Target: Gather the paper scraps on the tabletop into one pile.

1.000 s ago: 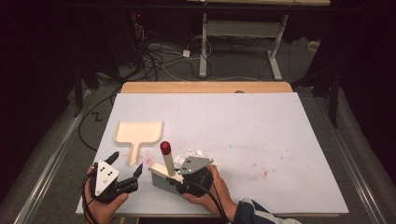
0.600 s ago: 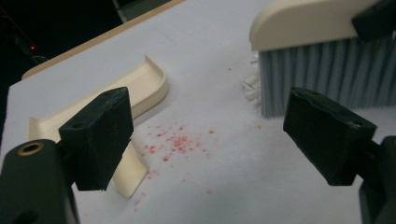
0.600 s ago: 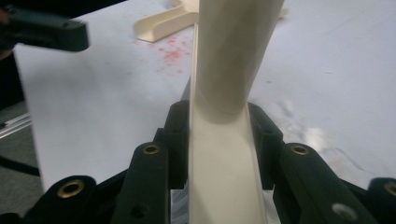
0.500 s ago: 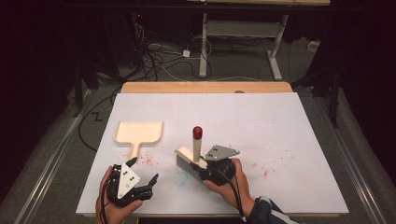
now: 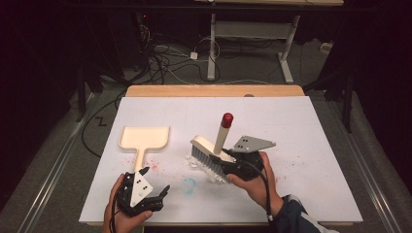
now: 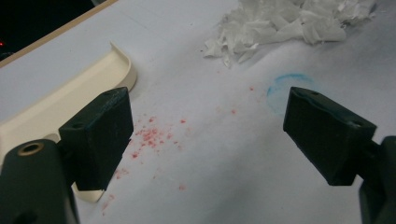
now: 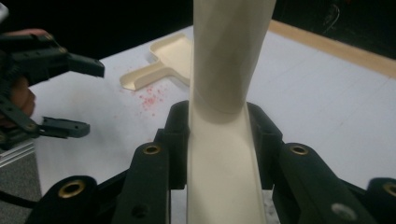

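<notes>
A cream brush (image 5: 219, 141) with a red tip and pale bristles (image 5: 206, 162) is held tilted above the white table, its bristles over a small pile of white paper shreds (image 5: 193, 160). My right gripper (image 5: 224, 156) is shut on the brush handle (image 7: 224, 70), which sits between its jaws (image 7: 219, 116). A cream dustpan (image 5: 145, 138) lies flat at the left, handle toward me. My left gripper (image 5: 155, 179) stands open just short of that handle, nothing between its jaws (image 6: 208, 102). Dustpan (image 6: 70, 100) lies by the left jaw, the shreds (image 6: 289, 23) farther off.
Red specks (image 5: 155, 166) dot the white table cover (image 5: 291, 121) near the dustpan handle, and more lie at the right (image 5: 311, 151). A faint blue ring (image 5: 188, 185) is drawn near the front edge. Beyond the far wooden edge (image 5: 214, 91), cables and a desk frame stand on the floor.
My right gripper has carried the brush to the right, away from me and upward. The left gripper has shifted right, close to the dustpan handle, and stays open.
</notes>
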A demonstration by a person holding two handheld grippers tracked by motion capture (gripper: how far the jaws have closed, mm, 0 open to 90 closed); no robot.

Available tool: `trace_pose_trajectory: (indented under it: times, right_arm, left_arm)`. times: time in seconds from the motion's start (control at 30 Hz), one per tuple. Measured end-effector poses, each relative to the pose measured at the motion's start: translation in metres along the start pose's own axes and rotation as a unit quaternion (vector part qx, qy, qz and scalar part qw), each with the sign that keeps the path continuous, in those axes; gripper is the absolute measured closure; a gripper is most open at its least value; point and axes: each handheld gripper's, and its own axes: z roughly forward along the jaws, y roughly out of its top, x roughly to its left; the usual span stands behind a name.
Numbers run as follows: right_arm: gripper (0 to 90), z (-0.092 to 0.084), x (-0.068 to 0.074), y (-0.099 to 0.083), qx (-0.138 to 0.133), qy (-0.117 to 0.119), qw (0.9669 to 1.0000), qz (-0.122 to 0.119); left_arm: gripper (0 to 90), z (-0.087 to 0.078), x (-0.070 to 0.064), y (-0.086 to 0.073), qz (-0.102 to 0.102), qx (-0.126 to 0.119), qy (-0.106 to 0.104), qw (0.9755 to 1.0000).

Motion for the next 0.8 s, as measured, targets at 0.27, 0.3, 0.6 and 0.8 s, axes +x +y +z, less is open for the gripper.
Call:
trace_pose_trajectory:
  times: [0.27,0.3,0.6,0.8]
  right_arm:
    - [67.9,-0.058,-0.018,-0.021,0.02,0.02,0.9986,-0.044]
    - [67.9,-0.058,-0.018,-0.021,0.02,0.02,0.9986,-0.044]
    - [68.0,-0.092,-0.043,-0.063,0.08,0.022,0.9939,-0.073]
    - [68.0,-0.078,-0.037,-0.076,0.118,0.059,0.9863,-0.099]
  left_arm:
    - [15.1,0.001,0.0,-0.001,0.011,0.004,-0.002,0.9999]
    - [15.1,0.002,-0.001,0.0,0.013,0.004,-0.003,0.9999]
    - [15.1,0.005,-0.004,0.0,0.025,0.015,-0.007,0.9995]
    - [15.1,0.007,-0.005,0.0,0.029,0.019,-0.011,0.9993]
